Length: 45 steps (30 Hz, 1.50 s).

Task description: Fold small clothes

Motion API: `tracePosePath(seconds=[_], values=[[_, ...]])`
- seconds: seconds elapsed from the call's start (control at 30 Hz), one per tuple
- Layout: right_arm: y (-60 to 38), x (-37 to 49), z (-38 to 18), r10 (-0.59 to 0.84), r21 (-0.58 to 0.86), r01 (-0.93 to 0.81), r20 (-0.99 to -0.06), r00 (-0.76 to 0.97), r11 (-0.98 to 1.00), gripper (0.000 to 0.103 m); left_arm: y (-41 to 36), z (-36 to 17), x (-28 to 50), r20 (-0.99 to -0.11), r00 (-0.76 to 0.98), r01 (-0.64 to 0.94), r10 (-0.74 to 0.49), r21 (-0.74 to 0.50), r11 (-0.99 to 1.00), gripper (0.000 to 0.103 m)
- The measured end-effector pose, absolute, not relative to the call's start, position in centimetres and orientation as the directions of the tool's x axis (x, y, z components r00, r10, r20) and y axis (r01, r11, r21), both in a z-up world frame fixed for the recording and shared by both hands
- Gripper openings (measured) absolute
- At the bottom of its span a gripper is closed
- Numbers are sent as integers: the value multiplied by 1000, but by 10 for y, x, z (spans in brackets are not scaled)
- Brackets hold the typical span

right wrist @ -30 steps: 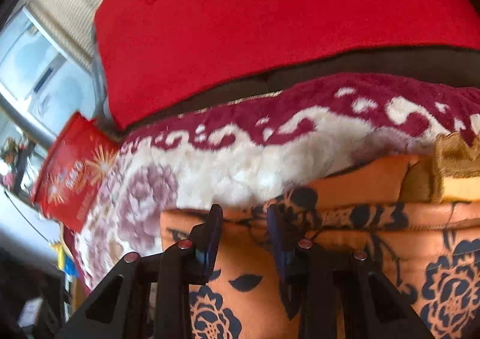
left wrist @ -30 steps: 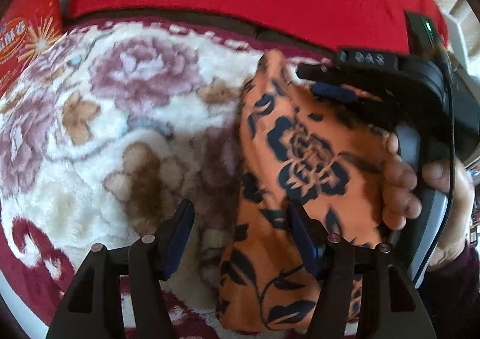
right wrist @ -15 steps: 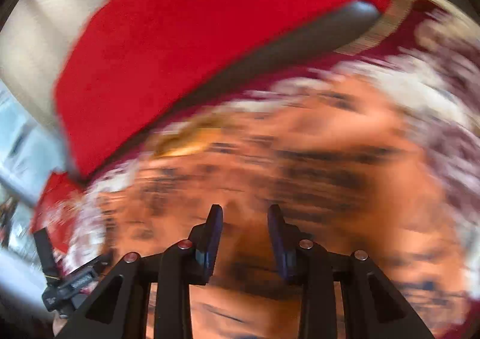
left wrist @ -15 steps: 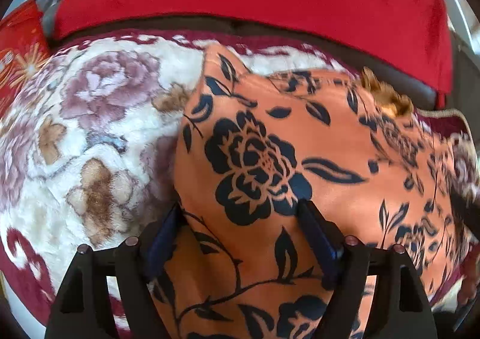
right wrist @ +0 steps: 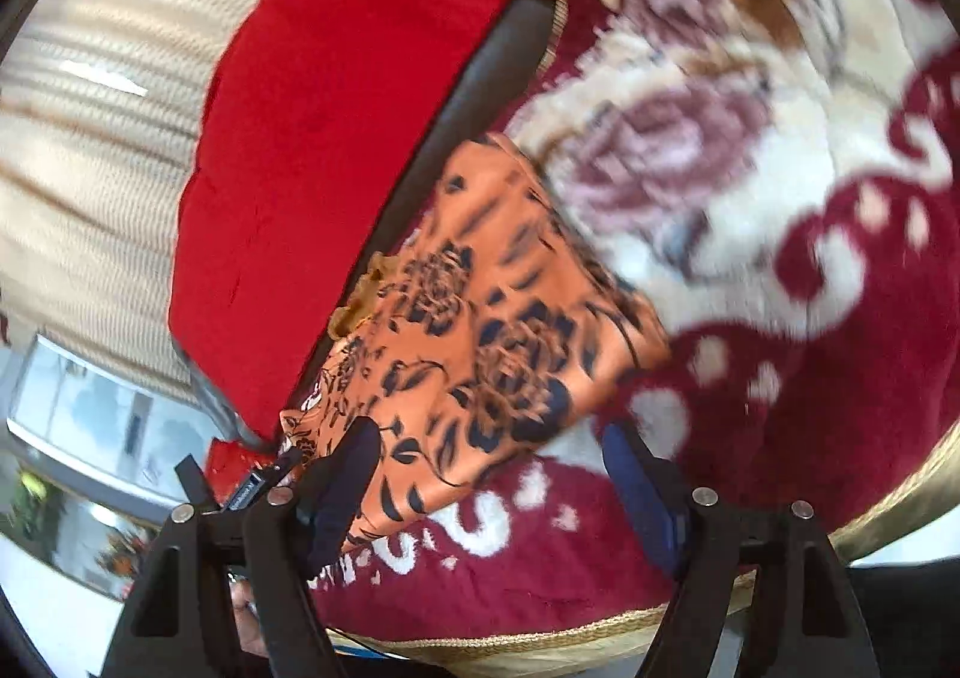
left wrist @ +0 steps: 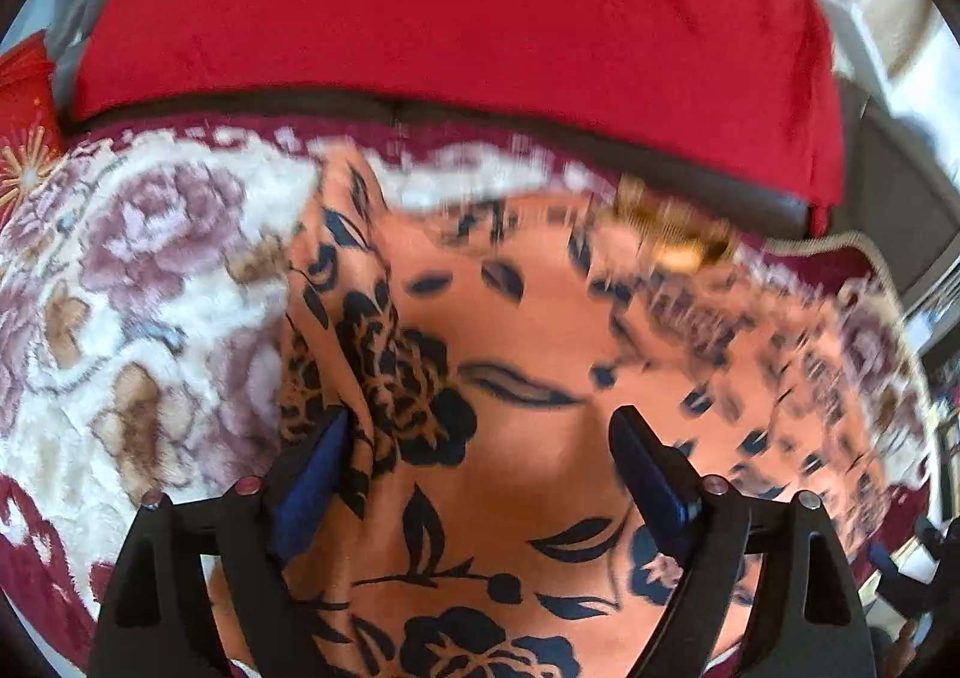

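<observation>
Nearest in the left wrist view, the left tongs (left wrist: 477, 462) stood wide and were still opening. A second earlier they had straddled only the edge of the orange flowered cloth (left wrist: 528, 354); now the cloth spread under and between the blue pads (left wrist: 309, 471), a bunched ridge of it rising against the left pad, though neither pad looked to be pressing it. I judged the cloth released on that side.

In the right wrist view the right tongs (right wrist: 492, 474) were also opening. They had been nearly closed over the cloth a second before; now they had swung away to the right edge of the cloth (right wrist: 480, 330), with its near corner and the flowered blanket (right wrist: 780, 234) showing between the pads, and nothing gripped. The view was smeared by motion.

The cloth lay spread flat on the blanket, its far edge close to the dark strip of the sofa seat (left wrist: 420, 108), with a small yellow-brown trim (left wrist: 666, 234) at its far right corner. Beyond that stood the red cushion (left wrist: 456, 0).

The garment seemed to have been laid out, so a first fold looked to come next.
</observation>
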State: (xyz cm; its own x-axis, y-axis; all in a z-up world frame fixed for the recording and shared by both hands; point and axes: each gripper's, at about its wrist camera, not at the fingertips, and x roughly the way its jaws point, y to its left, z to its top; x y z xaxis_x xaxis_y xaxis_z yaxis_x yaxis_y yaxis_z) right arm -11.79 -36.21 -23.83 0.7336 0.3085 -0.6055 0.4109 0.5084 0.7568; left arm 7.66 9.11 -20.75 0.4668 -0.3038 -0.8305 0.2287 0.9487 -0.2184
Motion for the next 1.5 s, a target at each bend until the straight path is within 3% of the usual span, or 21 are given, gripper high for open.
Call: tracePosePath(seconds=[0.07,0.17,0.3,0.47,0.5,0.53,0.7,0.77,0.93,1.1,1.2,1.37,1.47,1.5], values=[[-367,-114,-253,292,753,454,-622,726,476,78,81,-214,74,-845,470,263,-257,-144,954,94],[-374,-102,-273,286,783,475,-600,747,402,68,75,-213,71,-841,482,288,-246,-114,951,96],[-377,-86,-274,254,817,442,-546,798,370,61,78,-201,68,-841,456,330,-293,-146,933,96],[-372,-59,-284,225,782,480,-590,775,398,60,108,-187,69,-809,502,268,-307,-192,944,99],[-369,-56,-279,212,775,474,-590,779,417,55,113,-194,75,-831,472,234,-295,-205,950,99],[-367,-53,-277,203,771,470,-590,782,429,31,120,-199,80,-850,439,209,-292,-219,953,99],[-337,-39,-230,101,666,447,-615,782,597,23,176,-197,94,-830,455,49,-322,-338,940,99],[-312,-28,-197,68,596,392,-603,795,701,22,197,-191,97,-823,492,-16,-283,-334,942,99],[-239,3,-137,111,514,253,-576,810,820,22,247,-174,102,-804,569,-149,-171,-305,941,99],[-153,29,-116,223,501,108,-556,801,858,21,281,-160,99,-785,609,-204,-118,-299,932,99],[-96,44,-129,310,514,41,-577,756,857,21,300,-159,97,-776,625,-245,-87,-301,922,99],[-30,74,-206,352,453,45,-748,563,890,26,313,-168,96,-789,599,-237,-140,-341,910,99],[-31,62,-203,388,454,-50,-695,605,890,40,305,-169,96,-783,585,-181,-211,-380,907,99],[-34,58,-197,437,480,-93,-678,591,872,65,301,-169,96,-777,581,-153,-244,-399,904,99]])
